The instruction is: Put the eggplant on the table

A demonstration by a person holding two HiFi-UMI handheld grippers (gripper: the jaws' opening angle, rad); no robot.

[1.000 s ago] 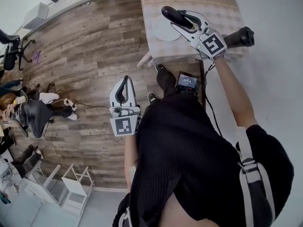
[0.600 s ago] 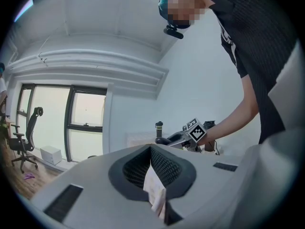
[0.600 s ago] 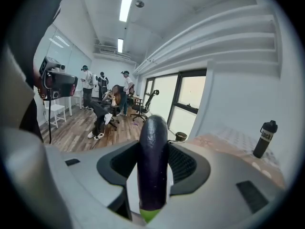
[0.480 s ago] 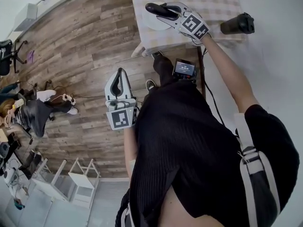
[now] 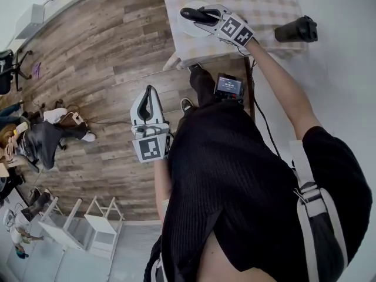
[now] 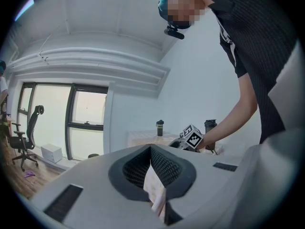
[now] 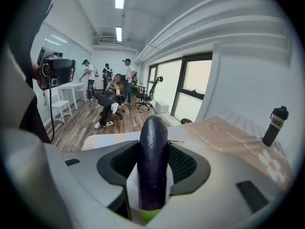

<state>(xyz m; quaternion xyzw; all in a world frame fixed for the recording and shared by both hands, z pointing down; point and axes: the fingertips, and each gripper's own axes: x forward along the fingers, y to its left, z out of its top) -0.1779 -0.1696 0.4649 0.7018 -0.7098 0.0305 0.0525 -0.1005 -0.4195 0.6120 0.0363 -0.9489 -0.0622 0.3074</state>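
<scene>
The eggplant (image 5: 192, 14) is dark purple and long, and my right gripper (image 5: 203, 17) is shut on it. It hangs low over the table (image 5: 258, 2), which has a checked beige cloth, just above a white plate (image 5: 189, 29) near the table's front left corner. In the right gripper view the eggplant (image 7: 152, 159) stands between the two jaws and sticks out past their tips, green stem end at the bottom. My left gripper (image 5: 150, 94) hangs off the table over the wooden floor, shut with nothing in it (image 6: 150, 149).
A black bottle (image 5: 295, 29) lies or stands at the table's right side by the white wall, seen also as a dark bottle (image 7: 275, 119). A small screen device (image 5: 230, 86) hangs at the person's waist. People, chairs and white stools are far off on the floor.
My right gripper has come down with the eggplant and shifted left, toward the white plate at the table's corner. The left gripper has hardly moved.
</scene>
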